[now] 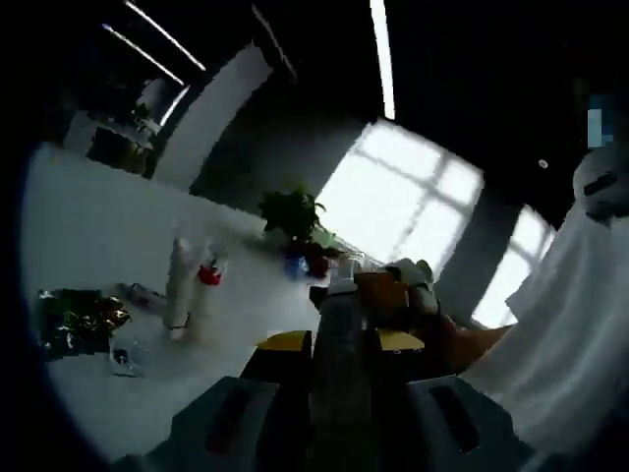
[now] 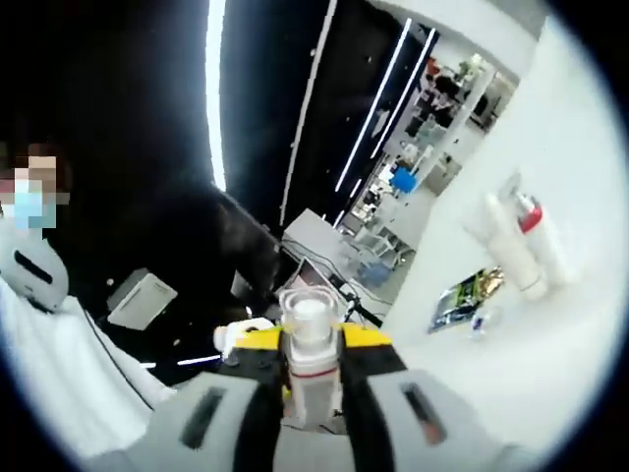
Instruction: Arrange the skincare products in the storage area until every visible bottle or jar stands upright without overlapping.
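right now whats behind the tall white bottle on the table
In the left gripper view, a red-capped bottle stands just behind the tall white bottle, with a potted plant farther back on the table. The red-capped bottle's lower part is covered.

The dark bottle (image 1: 341,339) runs down between the left gripper's fingers (image 1: 285,342), its base hidden; small items (too blurred to name) lie beside the foil packet (image 1: 77,320) on the surface (image 1: 108,226)

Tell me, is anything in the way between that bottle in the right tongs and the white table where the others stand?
Nothing visible blocks it. The right tongs clamp a white bottle, held up off the white table. Bare tabletop lies below the two upright bottles; a shiny packet lies off to one side.
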Demonstrator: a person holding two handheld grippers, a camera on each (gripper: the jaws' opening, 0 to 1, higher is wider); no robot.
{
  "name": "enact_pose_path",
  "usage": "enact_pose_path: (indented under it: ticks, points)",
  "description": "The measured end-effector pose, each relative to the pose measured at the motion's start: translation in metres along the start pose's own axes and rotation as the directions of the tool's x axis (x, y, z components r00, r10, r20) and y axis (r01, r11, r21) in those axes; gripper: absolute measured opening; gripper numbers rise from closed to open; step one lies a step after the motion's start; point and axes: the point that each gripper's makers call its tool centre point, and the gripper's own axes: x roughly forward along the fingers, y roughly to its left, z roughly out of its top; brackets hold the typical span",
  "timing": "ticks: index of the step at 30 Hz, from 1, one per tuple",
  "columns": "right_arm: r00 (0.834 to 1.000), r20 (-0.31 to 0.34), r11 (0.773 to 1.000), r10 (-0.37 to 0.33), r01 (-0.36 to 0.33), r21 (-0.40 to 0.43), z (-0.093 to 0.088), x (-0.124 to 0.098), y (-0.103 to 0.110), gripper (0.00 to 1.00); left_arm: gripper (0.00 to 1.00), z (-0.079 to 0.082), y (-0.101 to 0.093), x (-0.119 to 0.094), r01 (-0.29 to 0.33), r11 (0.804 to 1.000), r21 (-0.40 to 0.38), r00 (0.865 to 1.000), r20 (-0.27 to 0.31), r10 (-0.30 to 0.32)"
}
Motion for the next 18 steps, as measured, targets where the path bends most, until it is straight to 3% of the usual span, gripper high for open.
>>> enact_pose_path:
  ticks: [1, 4, 6, 9, 12, 13, 14, 15, 17, 18]
  points:
    - [1.000, -0.008, 1.000, -0.021, 0.021, 0.001, -0.001, 0.001, -0.001, 0.20, 0.19, 0.001, -0.003, 0.001, -0.024, 0.996, 0.083, 0.999, -0.034, 0.027]
    - [0.998, 0.000, 0.998, -0.055, 0.055, -0.001, 0.002, 0.004, -0.002, 0.20, 0.19, -0.001, -0.004, 0.005, -0.092, 0.974, 0.205, 0.991, -0.076, 0.109]
    - [0.997, 0.012, 0.997, -0.080, 0.080, 0.008, 0.005, 0.005, -0.003, 0.20, 0.20, -0.004, 0.000, 0.007, -0.139, 0.943, 0.302, 0.979, -0.100, 0.176]
    - [0.990, 0.050, 0.991, -0.131, 0.131, 0.008, 0.012, 0.006, -0.006, 0.20, 0.20, -0.006, 0.007, 0.009, -0.204, 0.919, 0.336, 0.963, -0.102, 0.251]
    - [0.987, 0.075, 0.990, -0.143, 0.143, 0.014, 0.017, 0.007, -0.002, 0.20, 0.19, -0.006, 0.013, 0.008, -0.258, 0.881, 0.397, 0.943, -0.093, 0.319]
    - [0.986, 0.075, 0.989, -0.148, 0.147, 0.015, 0.017, 0.007, -0.002, 0.20, 0.19, -0.006, 0.014, 0.007, -0.278, 0.864, 0.419, 0.935, -0.089, 0.344]
    - [0.985, 0.076, 0.988, -0.155, 0.154, 0.019, 0.017, 0.009, -0.001, 0.20, 0.19, -0.005, 0.018, 0.006, -0.293, 0.817, 0.497, 0.921, -0.084, 0.381]
    - [0.984, 0.075, 0.987, -0.160, 0.159, 0.018, 0.016, 0.009, -0.001, 0.20, 0.18, -0.006, 0.019, 0.006, -0.305, 0.792, 0.530, 0.910, -0.083, 0.406]
    - [0.983, 0.074, 0.985, -0.170, 0.170, 0.010, 0.015, 0.010, 0.000, 0.20, 0.18, -0.009, 0.021, 0.006, -0.326, 0.764, 0.556, 0.891, -0.090, 0.445]
    - [0.982, 0.071, 0.985, -0.173, 0.173, 0.005, 0.015, 0.011, 0.000, 0.20, 0.18, -0.010, 0.021, 0.007, -0.330, 0.765, 0.552, 0.888, -0.092, 0.450]
